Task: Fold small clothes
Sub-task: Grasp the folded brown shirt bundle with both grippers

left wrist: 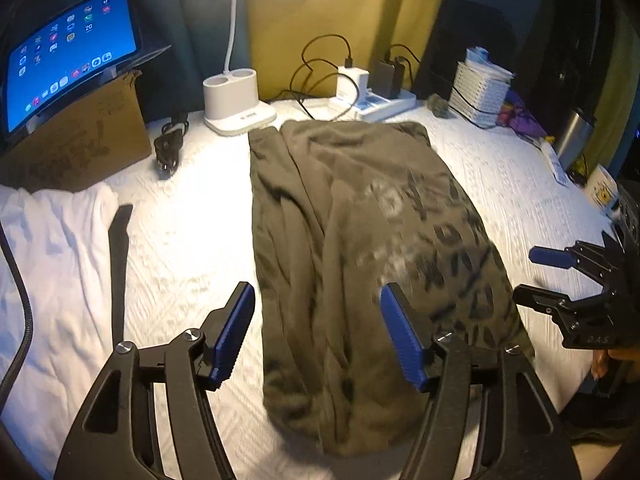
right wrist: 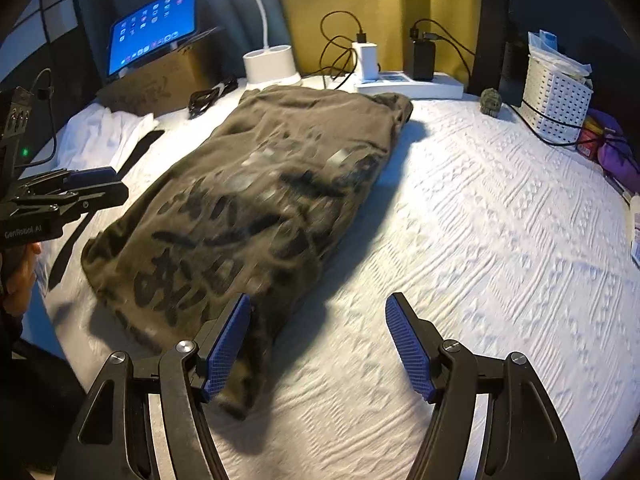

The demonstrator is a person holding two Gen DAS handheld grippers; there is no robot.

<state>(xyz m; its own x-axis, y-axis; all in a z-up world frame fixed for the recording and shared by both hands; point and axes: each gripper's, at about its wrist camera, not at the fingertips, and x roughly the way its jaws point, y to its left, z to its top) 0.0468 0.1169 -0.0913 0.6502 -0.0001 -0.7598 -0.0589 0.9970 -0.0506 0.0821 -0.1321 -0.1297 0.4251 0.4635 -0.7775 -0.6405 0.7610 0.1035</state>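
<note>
Olive printed T-shirt (left wrist: 360, 260) on quilted white tabletop (right wrist: 500, 220): soft, light, limp; best pinched at near hem corners. Left claw (left wrist: 318, 334) and right claw (right wrist: 318, 346) released, empty.

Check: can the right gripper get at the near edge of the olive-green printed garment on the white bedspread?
Probably yes. The right gripper is open, and the olive-green printed garment lies flat with its near edge beside the left finger; nothing sits between them.
</note>
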